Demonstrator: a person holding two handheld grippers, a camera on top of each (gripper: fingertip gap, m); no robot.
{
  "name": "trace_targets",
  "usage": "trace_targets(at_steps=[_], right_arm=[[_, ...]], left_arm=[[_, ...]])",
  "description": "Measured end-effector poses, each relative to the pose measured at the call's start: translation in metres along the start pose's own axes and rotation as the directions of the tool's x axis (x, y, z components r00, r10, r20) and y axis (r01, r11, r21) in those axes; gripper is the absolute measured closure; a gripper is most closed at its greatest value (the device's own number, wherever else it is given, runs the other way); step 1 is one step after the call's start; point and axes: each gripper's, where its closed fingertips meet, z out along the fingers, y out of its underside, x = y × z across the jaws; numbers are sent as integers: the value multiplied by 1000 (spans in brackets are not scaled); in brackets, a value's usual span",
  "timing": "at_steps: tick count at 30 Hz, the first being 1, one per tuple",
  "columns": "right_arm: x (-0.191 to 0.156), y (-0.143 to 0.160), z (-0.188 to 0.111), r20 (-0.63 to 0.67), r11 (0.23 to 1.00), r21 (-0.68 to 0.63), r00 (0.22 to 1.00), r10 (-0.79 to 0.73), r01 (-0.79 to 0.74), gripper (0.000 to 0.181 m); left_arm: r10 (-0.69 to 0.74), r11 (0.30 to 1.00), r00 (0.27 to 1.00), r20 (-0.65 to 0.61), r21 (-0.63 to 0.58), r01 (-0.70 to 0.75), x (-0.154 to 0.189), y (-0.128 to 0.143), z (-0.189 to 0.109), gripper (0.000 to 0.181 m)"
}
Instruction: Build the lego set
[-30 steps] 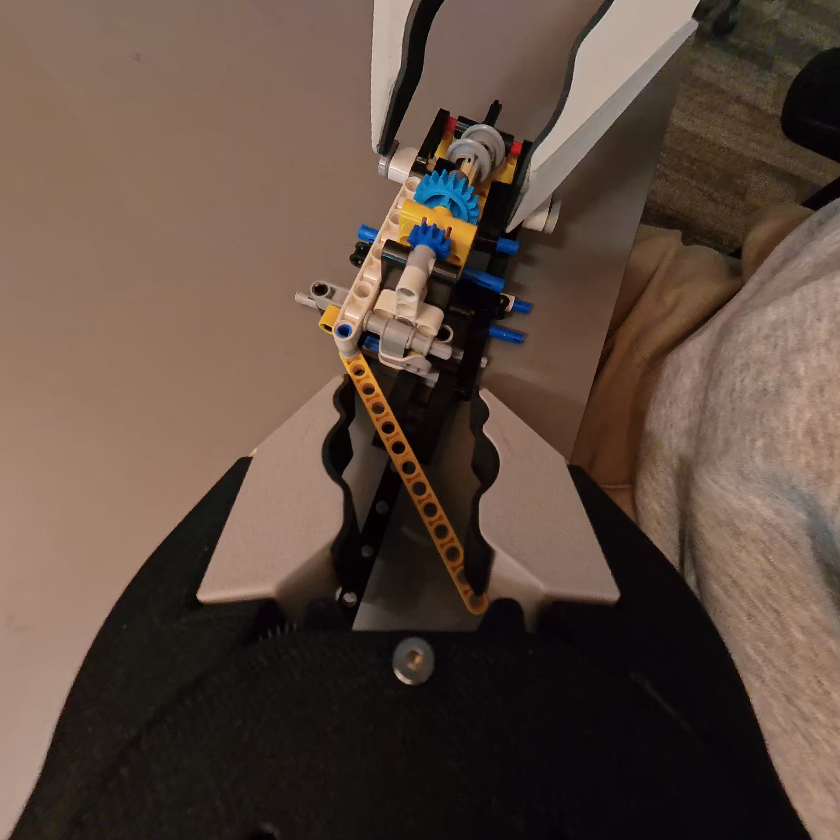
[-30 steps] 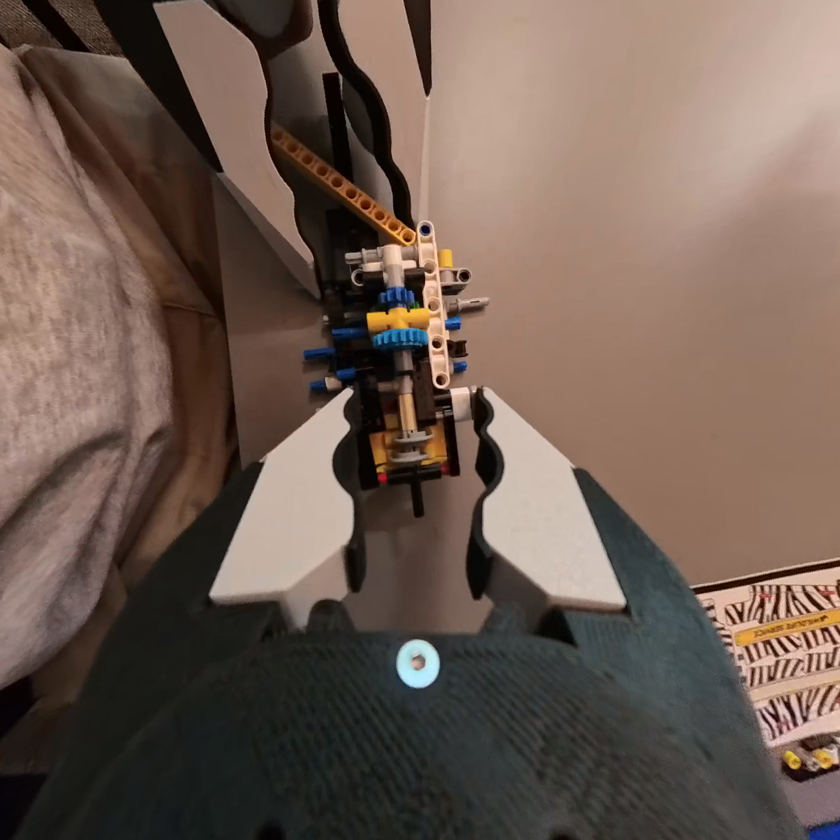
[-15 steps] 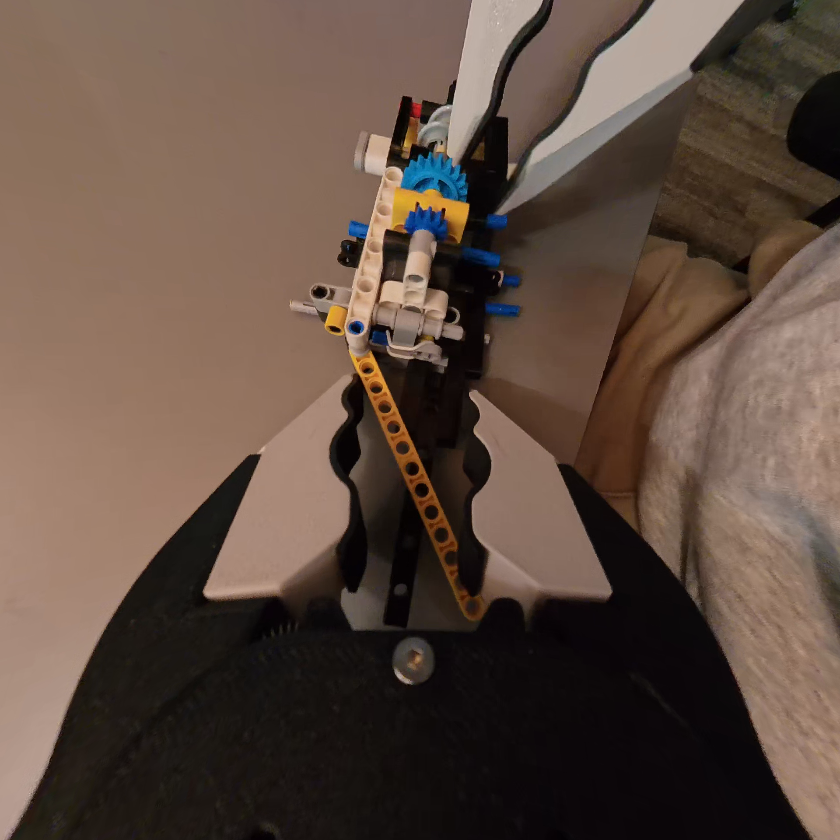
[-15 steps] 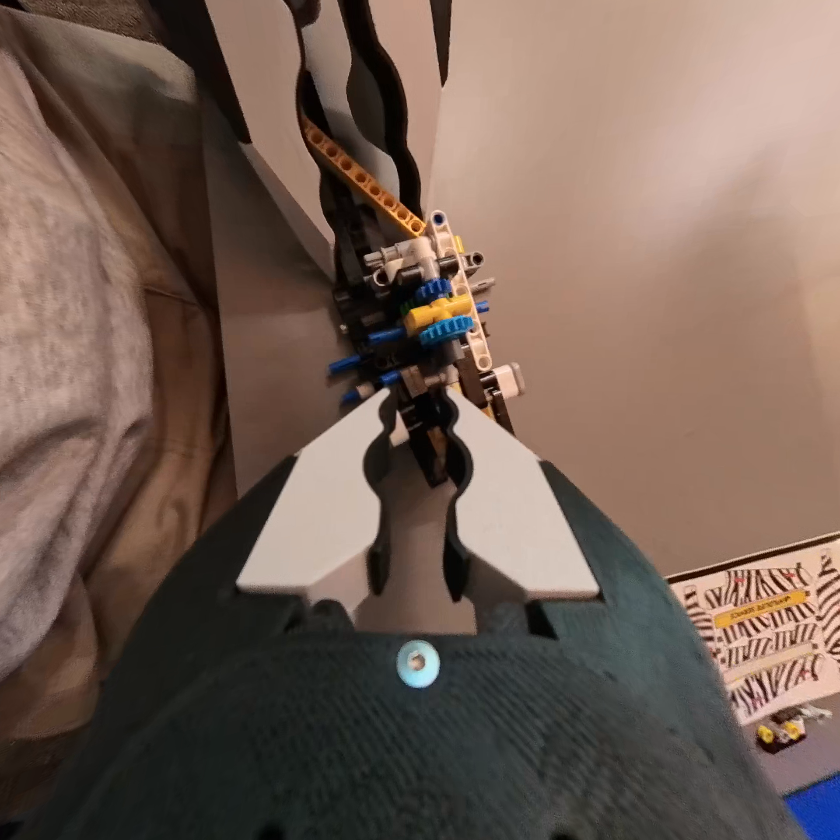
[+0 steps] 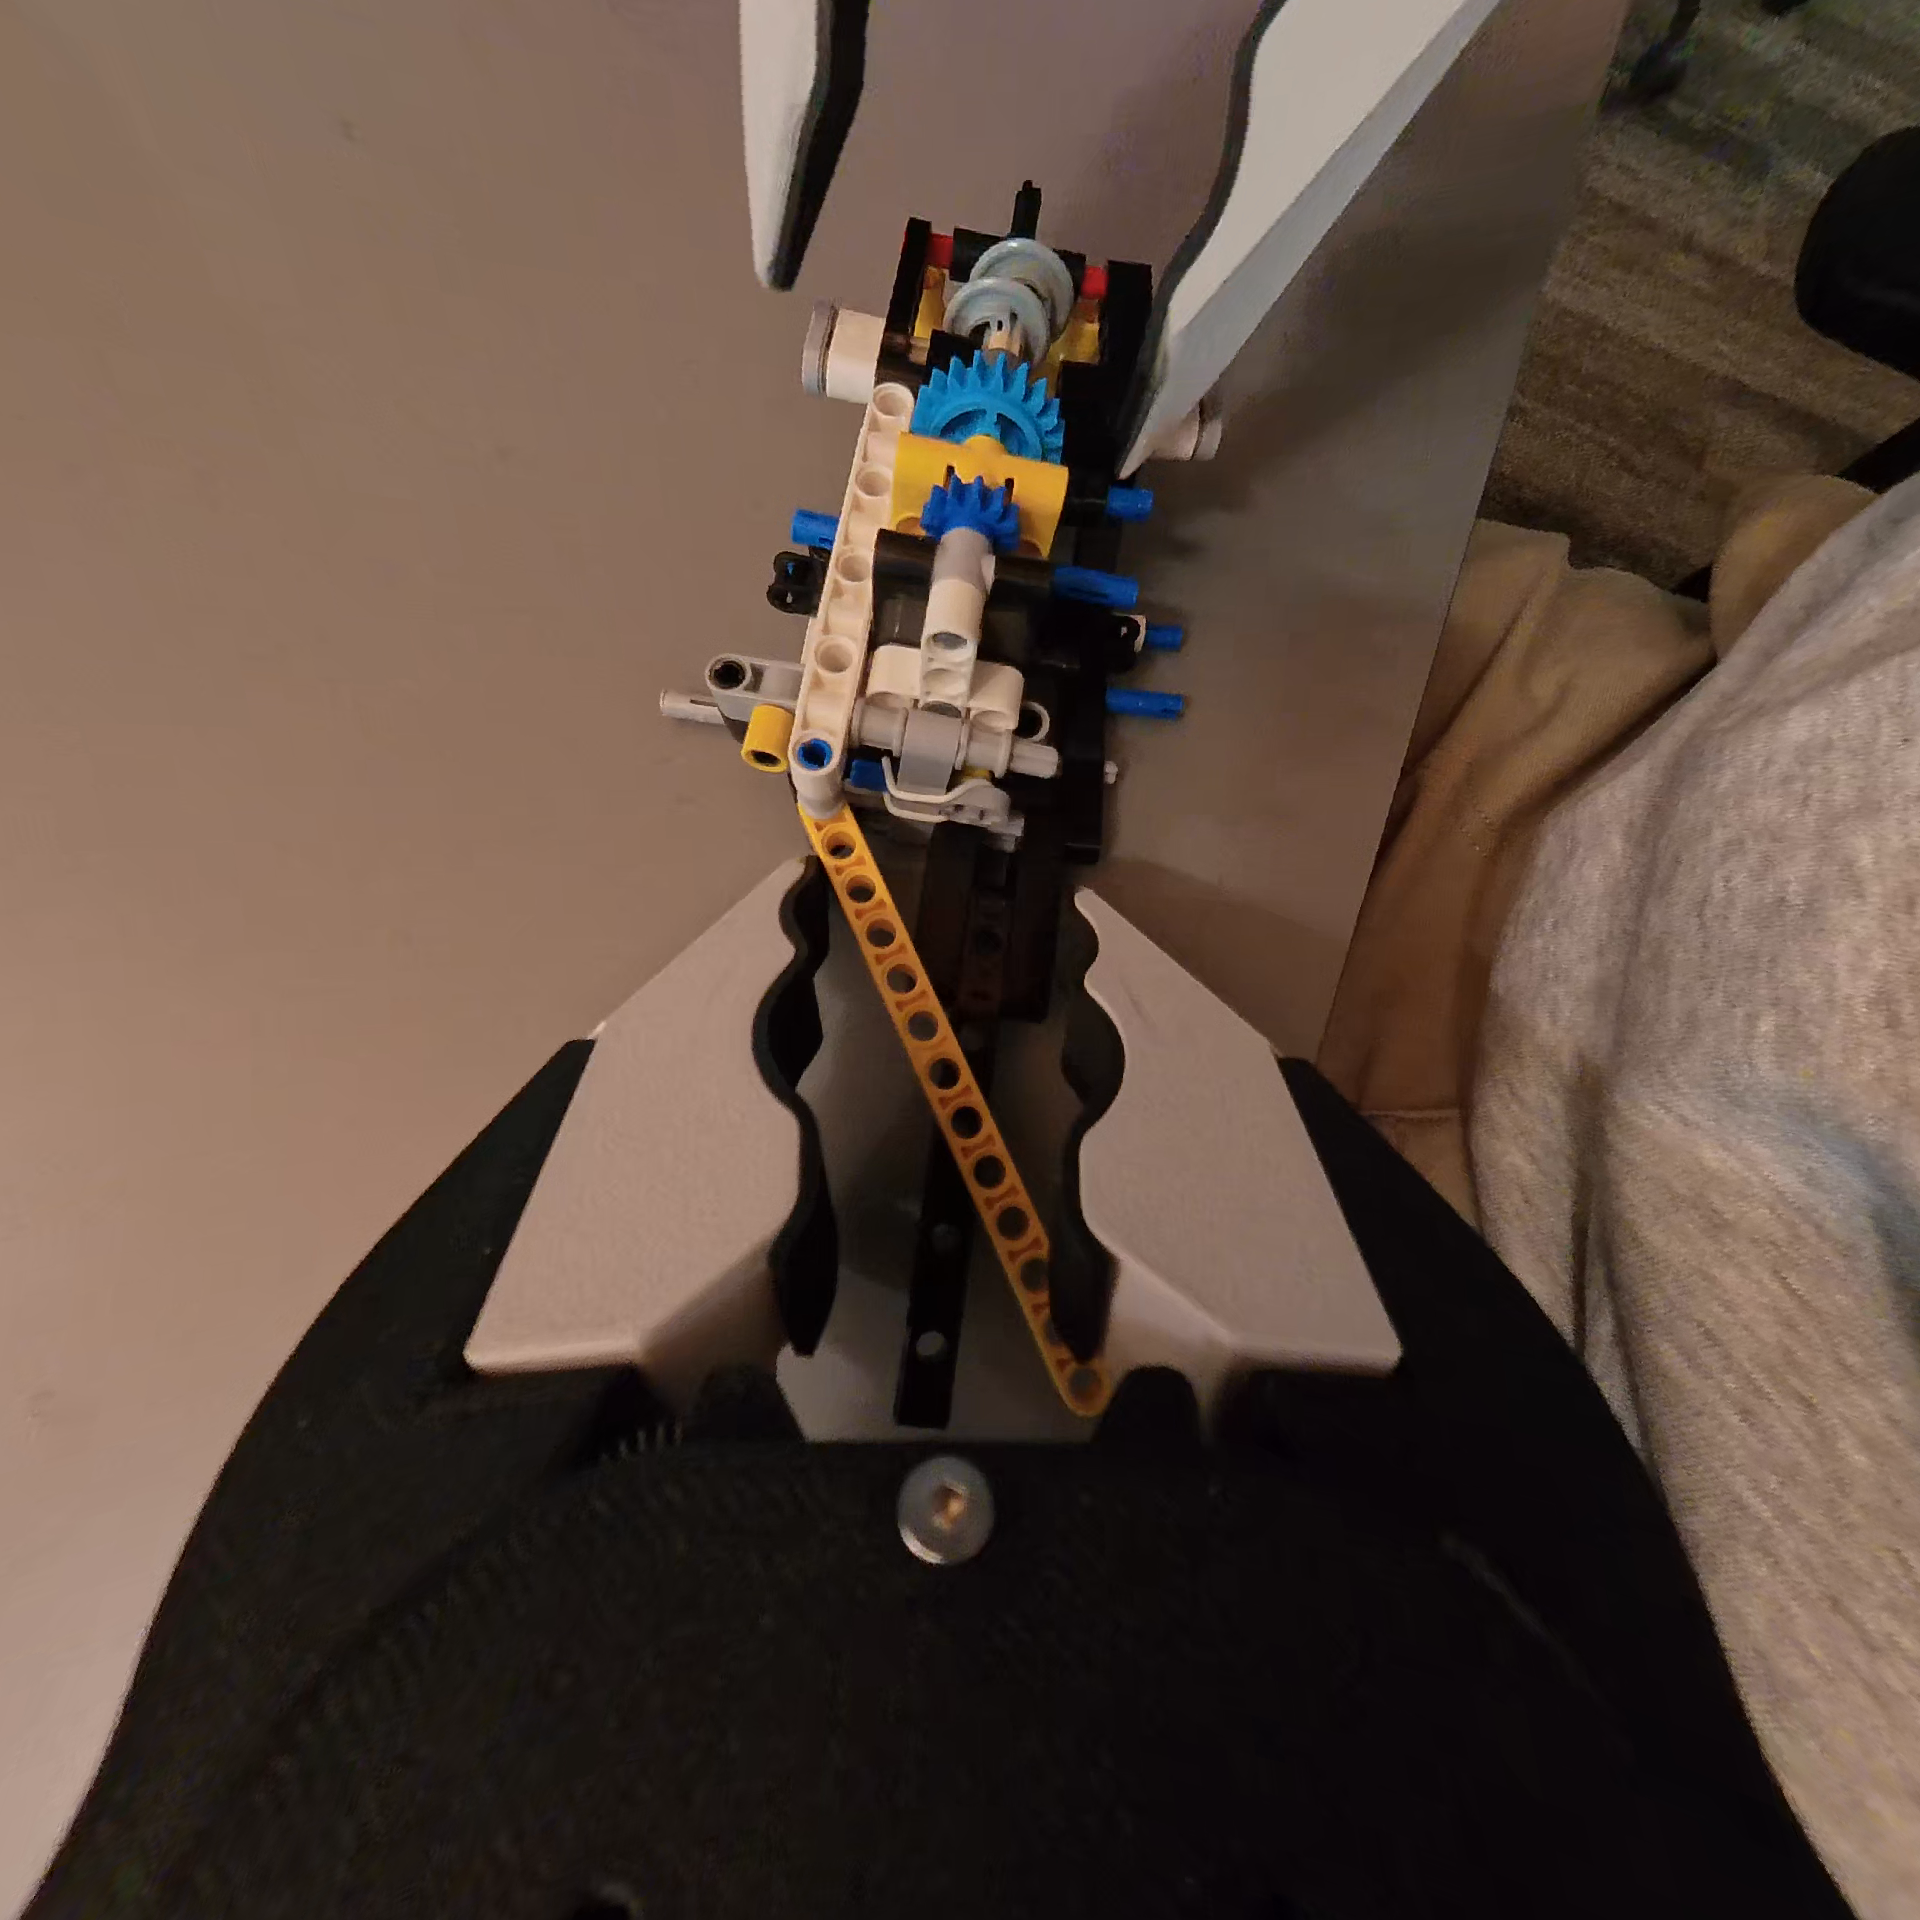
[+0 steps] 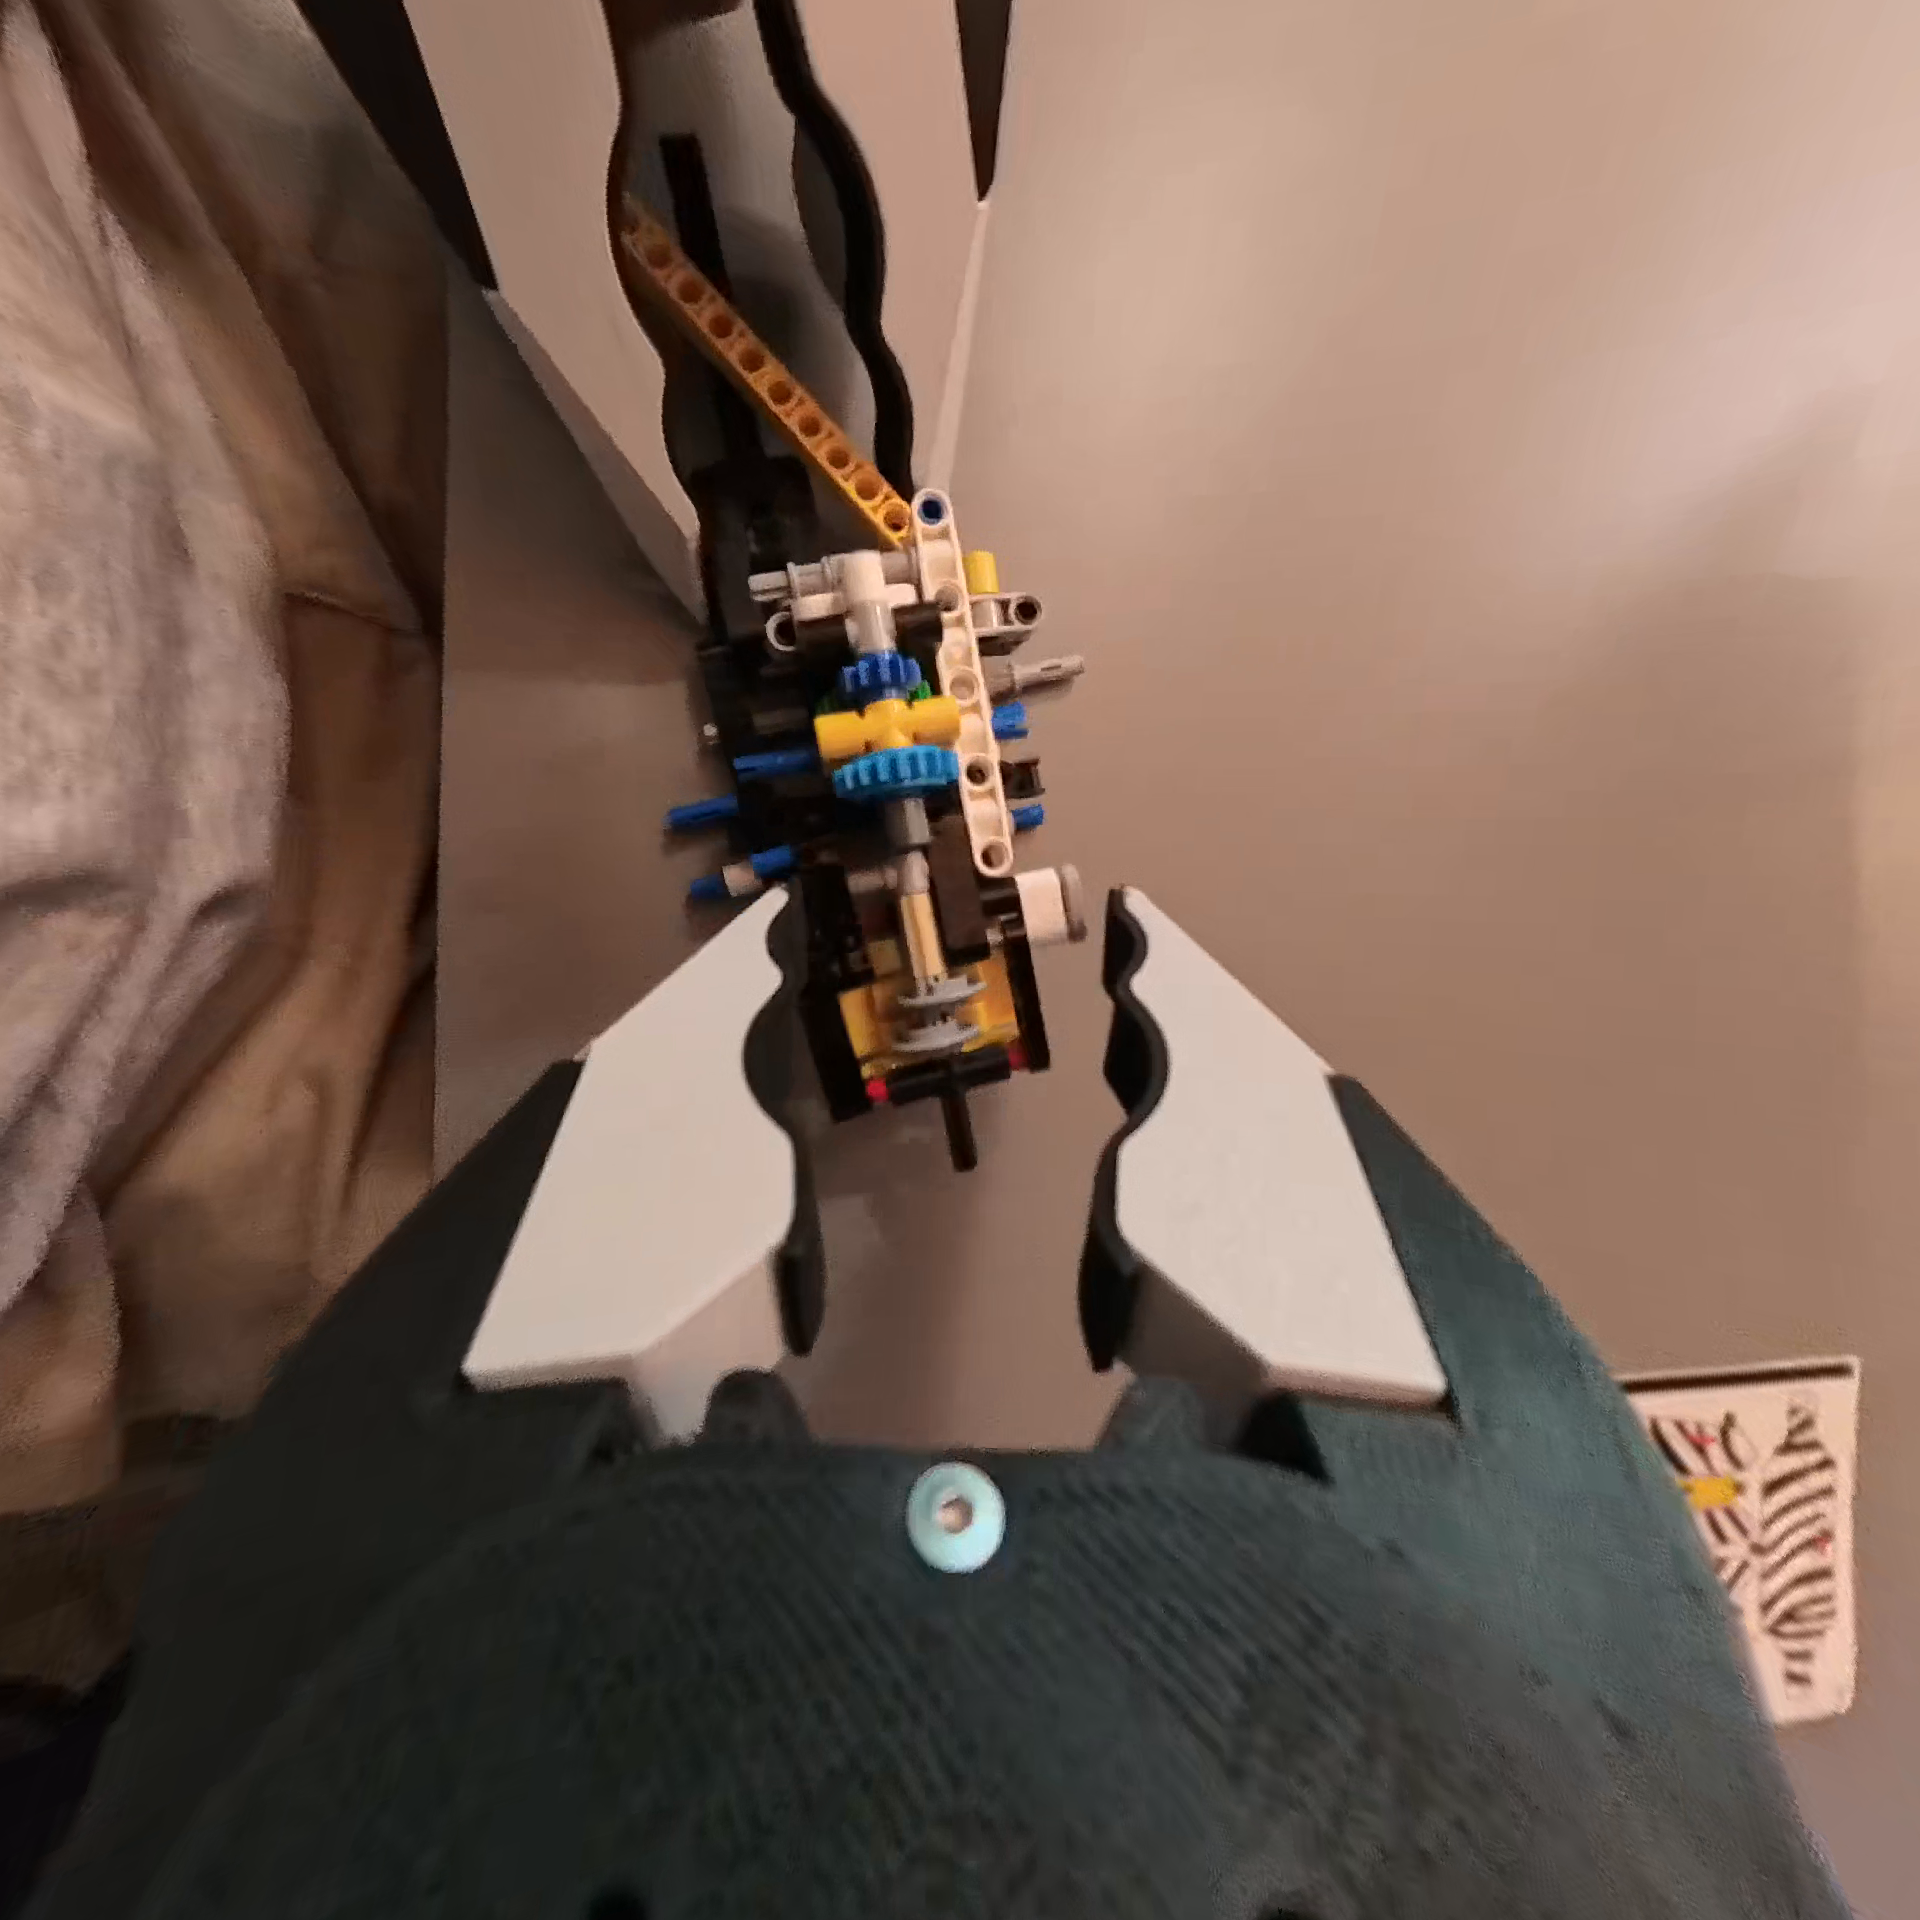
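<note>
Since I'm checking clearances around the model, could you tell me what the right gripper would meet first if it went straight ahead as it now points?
Most likely the lego assembly: the open right gripper already straddles its near end, whose black axle tip points back between the fingers. Depth is unclear.

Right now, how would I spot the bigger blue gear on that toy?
Find the lego model on the grey table, between the two grippers. Near its far end, above the yellow block, sits the big light-blue gear. The gear below the block is smaller and darker blue.
</note>
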Motion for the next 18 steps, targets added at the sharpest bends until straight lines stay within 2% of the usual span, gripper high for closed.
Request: trace_targets(at_steps=[5,12,18], right_arm=[[-3,0,3,70,999,-48,997,-14,17,129],[-3,0,4,59,995,-103,998,0,7,130],[-4,0,3,40,996,-90,999,20,-16,130]], left_arm=[[-4,1000,1000,-5,1,4,0,0,0,139],[-8,1000,1000,-2,1,8,0,0,0,140],[-14,1000,1000,-1,1,14,1,0,0,140]])
